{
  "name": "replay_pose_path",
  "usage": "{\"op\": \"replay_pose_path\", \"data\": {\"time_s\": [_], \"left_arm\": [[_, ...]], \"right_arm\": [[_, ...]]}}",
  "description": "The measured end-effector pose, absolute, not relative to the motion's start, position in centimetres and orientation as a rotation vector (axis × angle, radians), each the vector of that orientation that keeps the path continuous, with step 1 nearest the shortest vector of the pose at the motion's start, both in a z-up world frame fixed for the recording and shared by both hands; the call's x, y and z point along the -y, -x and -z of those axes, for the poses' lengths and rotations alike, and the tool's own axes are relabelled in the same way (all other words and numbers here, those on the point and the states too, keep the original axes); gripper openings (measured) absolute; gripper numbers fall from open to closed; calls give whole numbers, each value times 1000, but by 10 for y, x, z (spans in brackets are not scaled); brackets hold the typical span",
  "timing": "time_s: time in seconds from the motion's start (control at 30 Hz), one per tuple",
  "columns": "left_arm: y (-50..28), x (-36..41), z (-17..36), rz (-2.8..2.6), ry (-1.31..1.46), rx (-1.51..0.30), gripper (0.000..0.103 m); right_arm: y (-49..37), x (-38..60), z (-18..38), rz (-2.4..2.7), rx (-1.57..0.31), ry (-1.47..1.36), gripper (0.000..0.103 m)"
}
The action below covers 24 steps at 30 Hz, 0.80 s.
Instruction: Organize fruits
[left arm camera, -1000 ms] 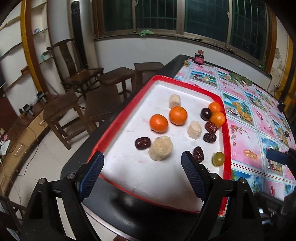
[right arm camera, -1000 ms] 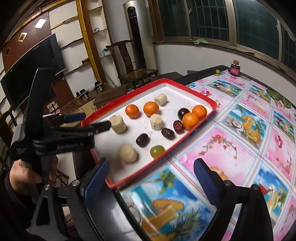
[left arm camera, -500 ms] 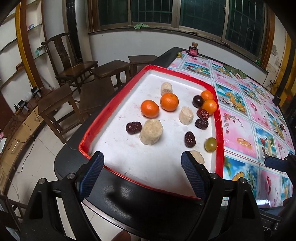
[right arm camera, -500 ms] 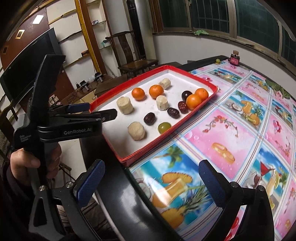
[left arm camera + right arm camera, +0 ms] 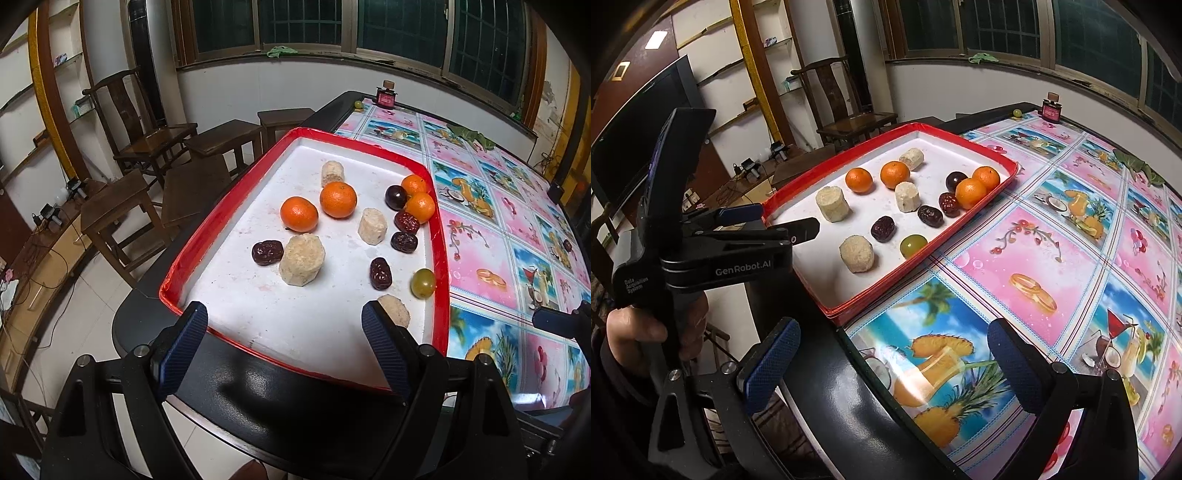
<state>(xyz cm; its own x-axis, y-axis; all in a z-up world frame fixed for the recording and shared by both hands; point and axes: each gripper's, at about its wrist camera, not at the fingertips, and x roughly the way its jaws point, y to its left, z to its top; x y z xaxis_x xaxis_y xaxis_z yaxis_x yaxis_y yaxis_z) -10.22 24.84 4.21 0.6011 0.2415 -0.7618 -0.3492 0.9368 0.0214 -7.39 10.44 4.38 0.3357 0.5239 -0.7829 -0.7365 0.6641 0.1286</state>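
A red-rimmed white tray (image 5: 441, 258) lies at the table's near left corner, also in the right wrist view (image 5: 886, 291). On it lie several oranges (image 5: 299, 214), several dark dates (image 5: 267, 253), a dark plum (image 5: 396, 195), a green grape (image 5: 423, 282) and pale beige chunks (image 5: 302, 264). My left gripper (image 5: 284, 347) hovers open over the tray's near edge with nothing between its fingers. It also shows from the side (image 5: 775, 221), held by a hand (image 5: 646, 328). My right gripper (image 5: 894, 365) is open and empty over the tablecloth, right of the tray.
A patterned pink and blue tablecloth (image 5: 498, 229) covers the table. A small jar (image 5: 386, 96) and a lone grape (image 5: 357, 104) sit at the far end. Wooden chairs and stools (image 5: 118, 206) stand left of the table. A dark screen (image 5: 639, 129) hangs on the left wall.
Both grippers have drawn back slightly from the tray, so its near edge now shows in the left wrist view. The fruits lie where they were. Both jaws stay wide.
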Motion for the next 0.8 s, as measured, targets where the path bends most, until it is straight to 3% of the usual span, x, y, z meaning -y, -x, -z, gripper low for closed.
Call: {"op": "replay_pose_path", "data": {"time_s": [0.8], "left_arm": [[105, -243, -43, -338, 140, -856, 86]], "right_arm": [[75, -101, -45, -815, -898, 265, 102]]}}
